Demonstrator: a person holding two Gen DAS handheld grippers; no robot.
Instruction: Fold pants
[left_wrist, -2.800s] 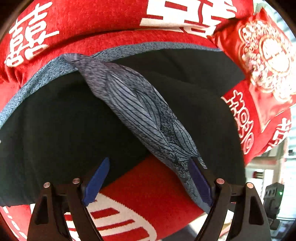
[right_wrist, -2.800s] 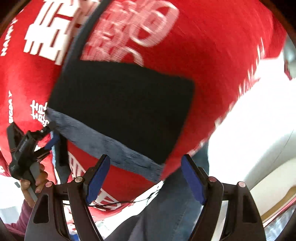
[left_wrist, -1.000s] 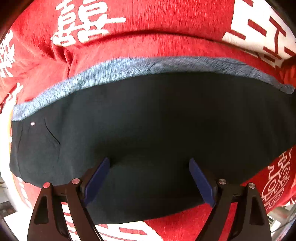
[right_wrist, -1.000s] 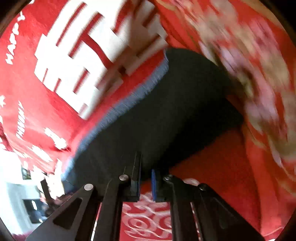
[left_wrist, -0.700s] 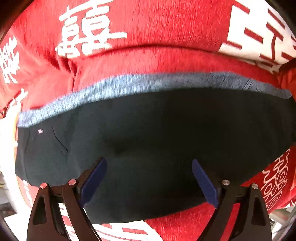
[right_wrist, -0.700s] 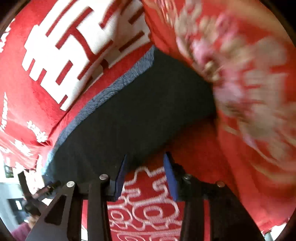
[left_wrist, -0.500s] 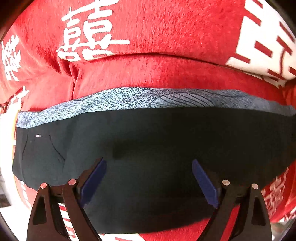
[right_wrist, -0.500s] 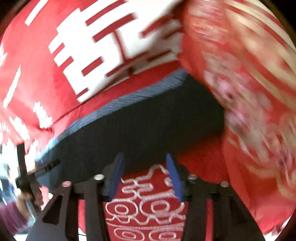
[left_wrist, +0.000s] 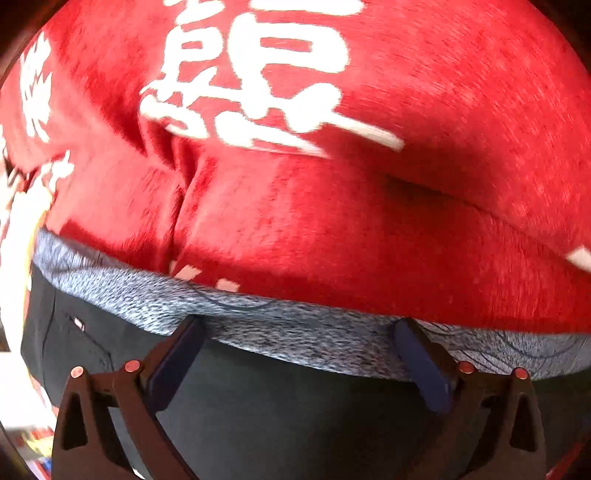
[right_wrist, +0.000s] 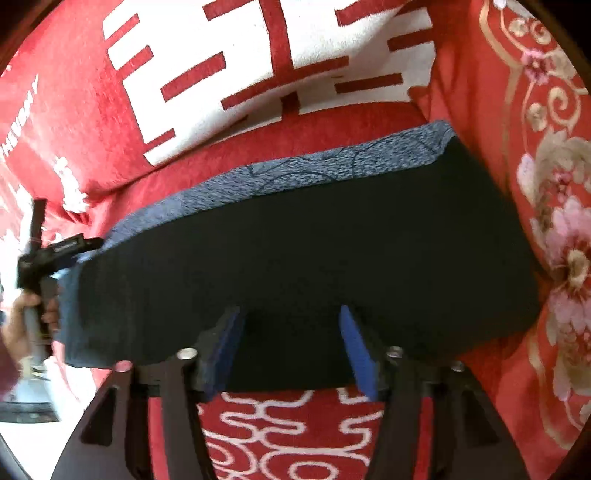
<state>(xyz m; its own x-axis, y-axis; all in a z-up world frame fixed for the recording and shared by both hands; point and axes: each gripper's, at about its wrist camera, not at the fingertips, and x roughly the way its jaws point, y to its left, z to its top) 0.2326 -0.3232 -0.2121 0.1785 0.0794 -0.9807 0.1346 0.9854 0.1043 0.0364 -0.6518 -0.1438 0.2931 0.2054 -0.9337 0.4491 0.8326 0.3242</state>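
Observation:
The black pants (right_wrist: 295, 258) lie folded in a flat rectangle on the red blanket (right_wrist: 314, 129), with a grey-blue patterned band (right_wrist: 314, 170) along the far edge. My right gripper (right_wrist: 291, 350) is open over the near edge of the pants and holds nothing. My left gripper (left_wrist: 295, 354) is open over the pants (left_wrist: 295, 413), its tips at the grey band (left_wrist: 295, 332). It also shows at the left end of the pants in the right wrist view (right_wrist: 48, 254).
The red blanket (left_wrist: 332, 221) with large white characters covers the surface. A red floral cushion (right_wrist: 546, 221) lies against the right end of the pants. The blanket's edge and a pale floor show at the far left (right_wrist: 22, 387).
My right gripper has opened wider and swung to face the pants squarely. My left gripper has moved forward across the pants to the grey band. The pants lie flat.

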